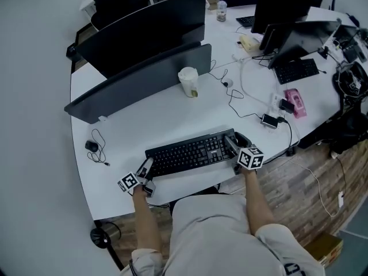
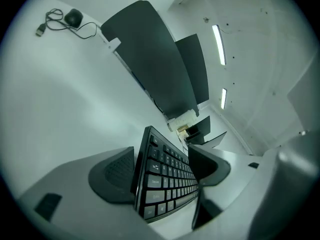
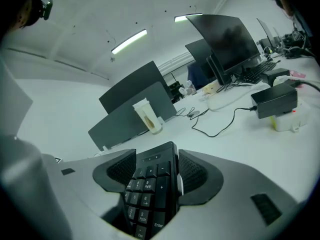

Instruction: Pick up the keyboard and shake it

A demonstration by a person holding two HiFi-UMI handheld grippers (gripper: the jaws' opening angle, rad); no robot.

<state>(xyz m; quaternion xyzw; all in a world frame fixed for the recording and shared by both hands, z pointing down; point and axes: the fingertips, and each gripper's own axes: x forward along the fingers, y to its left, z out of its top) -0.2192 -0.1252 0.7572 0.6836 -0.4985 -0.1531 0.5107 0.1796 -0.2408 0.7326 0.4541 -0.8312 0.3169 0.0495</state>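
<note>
- A black keyboard (image 1: 190, 153) lies along the near edge of a white desk (image 1: 132, 125).
- The right gripper (image 1: 233, 142) clamps its number-pad end; the left gripper (image 1: 147, 169) straddles the other end, seemingly unclosed.
- Probably light and rigid, so best held at both ends.

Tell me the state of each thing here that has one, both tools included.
Keyboard, keys up, one end between each tool's jaws.
Left tool, open around the keyboard's left end.
Right tool, shut on the keyboard's right end.
Cup, upright.
Mouse, cable loose beside it, plug free.
</note>
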